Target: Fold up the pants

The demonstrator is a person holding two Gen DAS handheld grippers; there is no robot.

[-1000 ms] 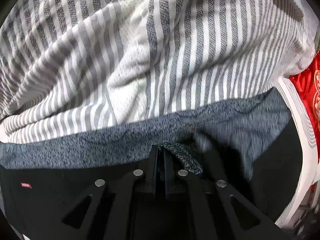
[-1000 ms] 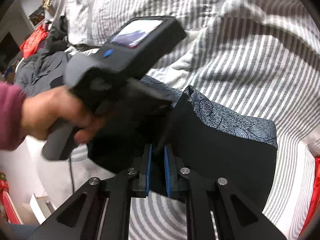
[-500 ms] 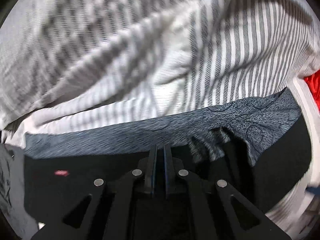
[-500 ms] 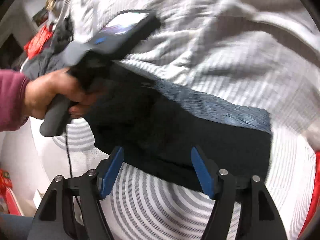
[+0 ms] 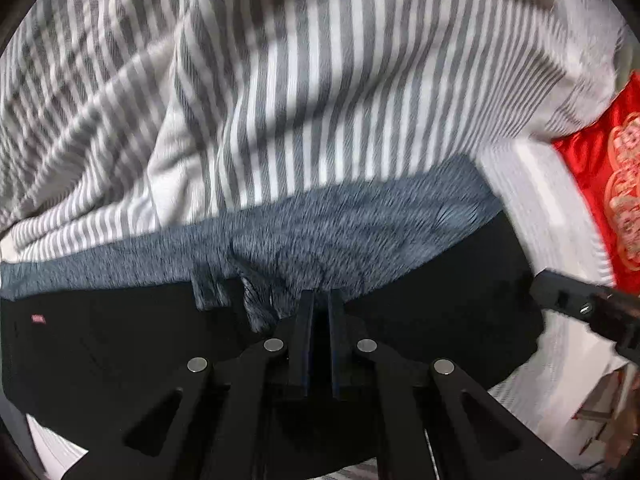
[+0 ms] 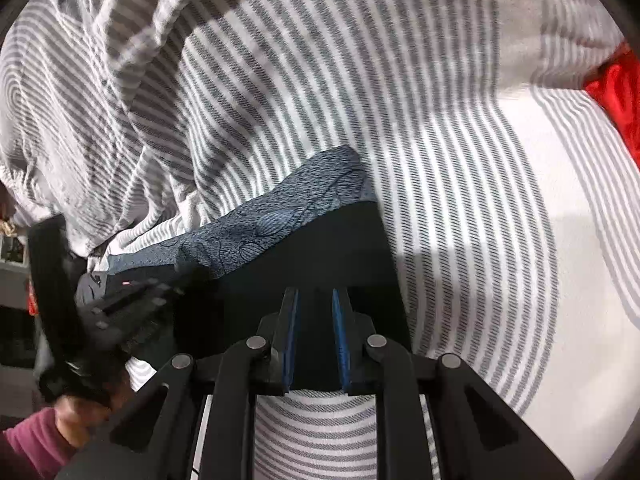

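Note:
Black pants (image 5: 100,344) with a blue-grey patterned waistband (image 5: 360,232) lie on a striped bed cover. My left gripper (image 5: 319,300) is shut on the pants just below the waistband, where the cloth bunches. In the right wrist view the pants (image 6: 340,252) lie flat with the waistband (image 6: 280,208) at the far edge. My right gripper (image 6: 315,300) has its blue-padded jaws close together over the black cloth at the pants' right edge; whether they pinch it I cannot tell. The left gripper (image 6: 132,300) shows blurred at the left.
The grey-and-white striped bed cover (image 6: 440,160) lies rumpled behind the pants (image 5: 280,100). A red cloth with a gold pattern (image 5: 608,168) lies at the right edge, also seen in the right wrist view (image 6: 616,92). The right gripper's body (image 5: 588,304) enters at the right.
My right gripper let go and opened wide half a second ago, then closed to a narrow gap over the pants' right edge. My left gripper stayed shut and shifted right along the waistband.

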